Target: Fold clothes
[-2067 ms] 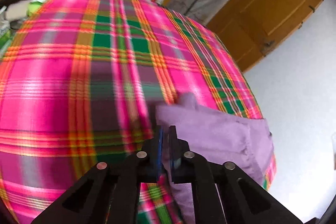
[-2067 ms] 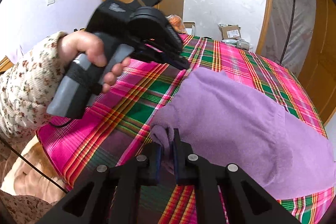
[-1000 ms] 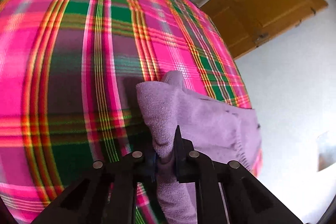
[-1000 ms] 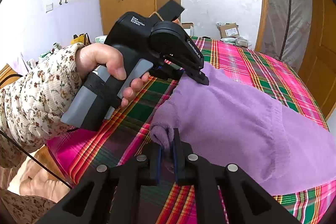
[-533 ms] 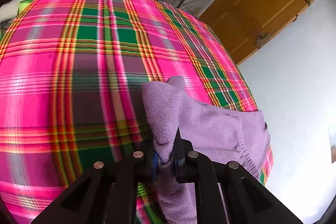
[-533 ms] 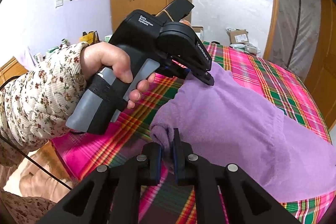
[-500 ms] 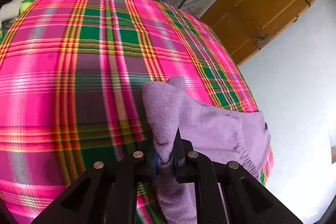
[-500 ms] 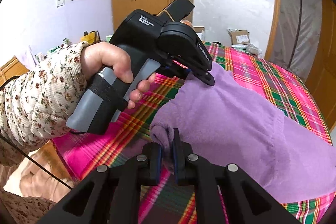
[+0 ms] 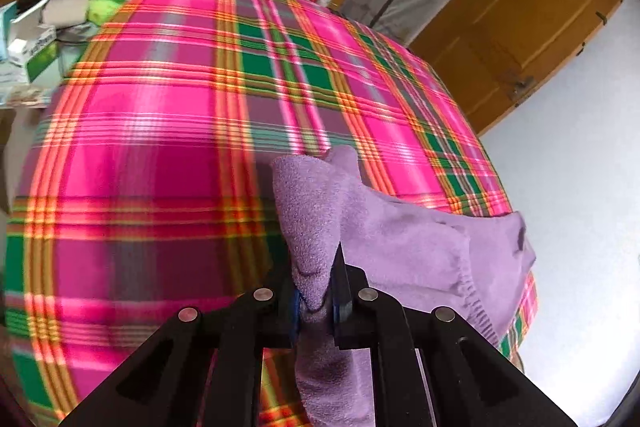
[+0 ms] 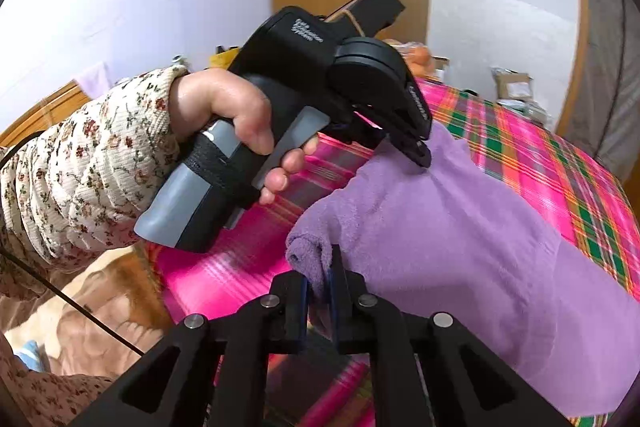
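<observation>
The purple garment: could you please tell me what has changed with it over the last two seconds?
Both tongs, left and right, stay shut on the purple garment; the left has lifted its bunched edge higher off the plaid bedspread. The rest remains draped.

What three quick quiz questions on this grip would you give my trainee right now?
1. True or false: both grippers are shut on the purple garment.
2. What does the garment lie on? A) bare wood B) plaid blanket C) white sheet
3. Fill in: the hand gripping the left gripper wears a ___-patterned sleeve.

Key: 1 true, the right gripper pinches a bunched corner too; 2 B; 3 floral.
</observation>
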